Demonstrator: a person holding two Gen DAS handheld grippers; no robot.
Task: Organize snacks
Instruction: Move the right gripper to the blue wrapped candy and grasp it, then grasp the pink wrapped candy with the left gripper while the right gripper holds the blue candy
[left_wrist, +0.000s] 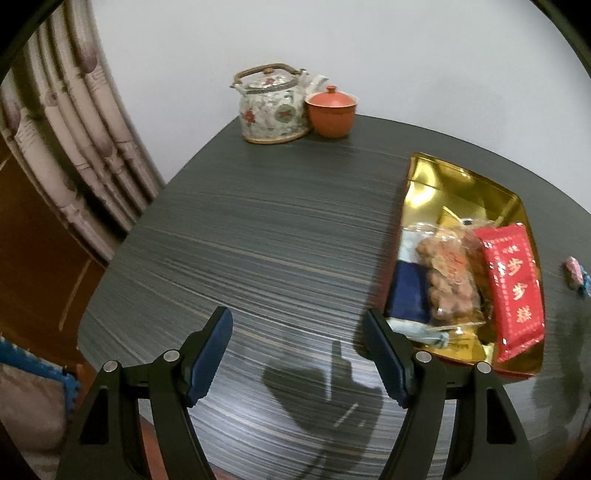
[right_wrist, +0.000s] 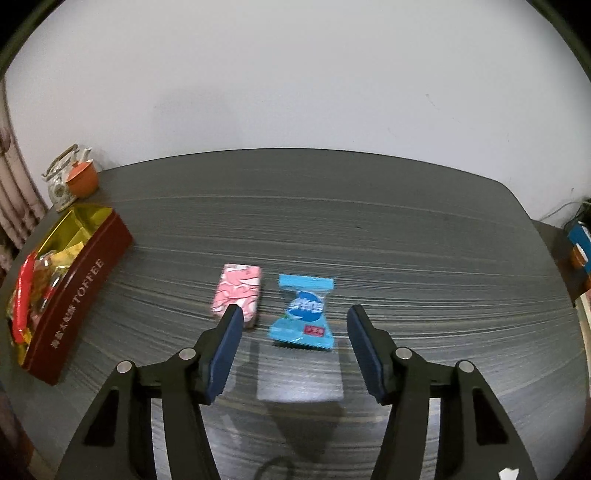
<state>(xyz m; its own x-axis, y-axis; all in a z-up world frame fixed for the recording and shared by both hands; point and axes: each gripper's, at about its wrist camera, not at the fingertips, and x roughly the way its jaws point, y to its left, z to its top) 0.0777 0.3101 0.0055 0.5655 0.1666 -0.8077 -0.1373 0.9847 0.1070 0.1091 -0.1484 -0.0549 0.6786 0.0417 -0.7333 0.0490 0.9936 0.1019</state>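
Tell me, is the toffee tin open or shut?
Open: the toffee tin has no lid on, its gold inside shows, and snack packets lie in it.

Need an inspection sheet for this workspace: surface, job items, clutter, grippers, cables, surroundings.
Surface: dark streaked table, no spills seen.
Job's things: open toffee tin with gold lining at the left, holding a red packet, a clear bag of brown snacks and other wrappers; pink packet and blue candy wrapper lie loose on the table, side by side.
Clutter: floral teapot and orange lidded cup at the far corner.
Grippers: left gripper open, empty, beside the tin; right gripper open, over the blue candy wrapper, not gripping it.
Cables: thin cord by the wall at the right edge.
Surroundings: plain wall; curtain on the left.
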